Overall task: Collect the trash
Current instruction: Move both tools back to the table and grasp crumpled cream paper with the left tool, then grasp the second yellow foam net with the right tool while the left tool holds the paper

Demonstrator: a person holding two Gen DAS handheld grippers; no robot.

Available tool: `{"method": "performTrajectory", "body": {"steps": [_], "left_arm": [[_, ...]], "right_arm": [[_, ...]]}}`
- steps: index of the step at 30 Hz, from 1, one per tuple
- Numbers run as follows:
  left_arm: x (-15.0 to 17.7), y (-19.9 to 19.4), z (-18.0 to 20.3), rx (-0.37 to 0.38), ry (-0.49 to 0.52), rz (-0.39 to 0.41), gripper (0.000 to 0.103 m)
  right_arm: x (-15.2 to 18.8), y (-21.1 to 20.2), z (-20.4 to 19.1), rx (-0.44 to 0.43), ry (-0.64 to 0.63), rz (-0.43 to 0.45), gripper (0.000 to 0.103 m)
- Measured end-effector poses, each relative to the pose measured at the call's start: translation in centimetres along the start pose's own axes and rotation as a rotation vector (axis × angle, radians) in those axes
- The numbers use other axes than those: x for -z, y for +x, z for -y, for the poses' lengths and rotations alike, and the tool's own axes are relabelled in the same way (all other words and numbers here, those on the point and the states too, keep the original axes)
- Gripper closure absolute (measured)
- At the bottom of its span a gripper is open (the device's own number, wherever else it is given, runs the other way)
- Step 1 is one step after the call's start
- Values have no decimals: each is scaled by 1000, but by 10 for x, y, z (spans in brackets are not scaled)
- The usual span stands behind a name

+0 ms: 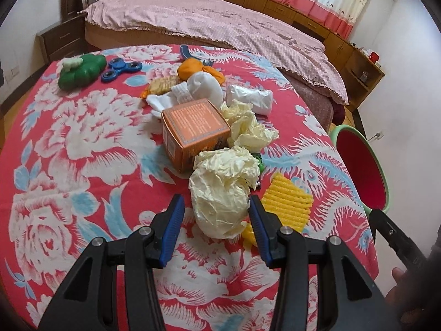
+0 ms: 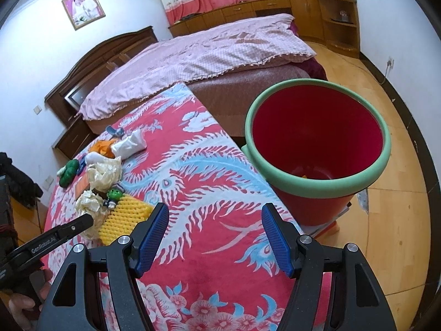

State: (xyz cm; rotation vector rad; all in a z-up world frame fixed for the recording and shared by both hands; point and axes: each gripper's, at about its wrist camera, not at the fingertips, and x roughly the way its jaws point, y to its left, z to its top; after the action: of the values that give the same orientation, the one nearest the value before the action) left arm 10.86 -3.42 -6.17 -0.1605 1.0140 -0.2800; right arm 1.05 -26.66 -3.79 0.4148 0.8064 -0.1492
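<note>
**Cream paper wad between your left jaws**

Cream crumpled paper (image 1: pixel 220 207) lies on the floral tabletop (image 1: pixel 82 138), its long axis running away from you toward the orange box (image 1: pixel 195 129). Your left hand-held gripper (image 1: pixel 216 207) straddles its near end with jaws parted; whether the pads touch is hard to make out. Its near edge hides part of the yellow foam net (image 1: pixel 286 201). Your right hand-held gripper (image 2: pixel 215 220) hangs released, holding nothing, beside the red bucket (image 2: pixel 317 187), whose base is cut off.

Bright, even daylight; sharp centre, heavy fisheye bending, dark corners.
</note>
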Motion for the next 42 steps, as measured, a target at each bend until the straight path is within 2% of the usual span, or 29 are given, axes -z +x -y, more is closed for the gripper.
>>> {"method": "performTrajectory", "body": {"steps": [4,5,6,14,27,42], "left_arm": [[1,4,-3,46,-30,-13,57],[1,5,-3,50,-32,-13,63],[1,5,-3,50,-31,-12,65],[4,-8,-10,58,-29,28,68],[2,-36,-38,-43,-53,127,68],[6,-39,-61,-48,-98,138,68]], "right_arm": [[2,3,-2,-1,-3,-11,32],[3,4,-2,-2,-4,-15,32],[3,5,-3,-3,-5,-18,32],[7,12,-13,-17,-26,-50,32],[18,32,-56,-84,-125,-119,32],[29,55,-107,-113,-268,-131,34]]}}
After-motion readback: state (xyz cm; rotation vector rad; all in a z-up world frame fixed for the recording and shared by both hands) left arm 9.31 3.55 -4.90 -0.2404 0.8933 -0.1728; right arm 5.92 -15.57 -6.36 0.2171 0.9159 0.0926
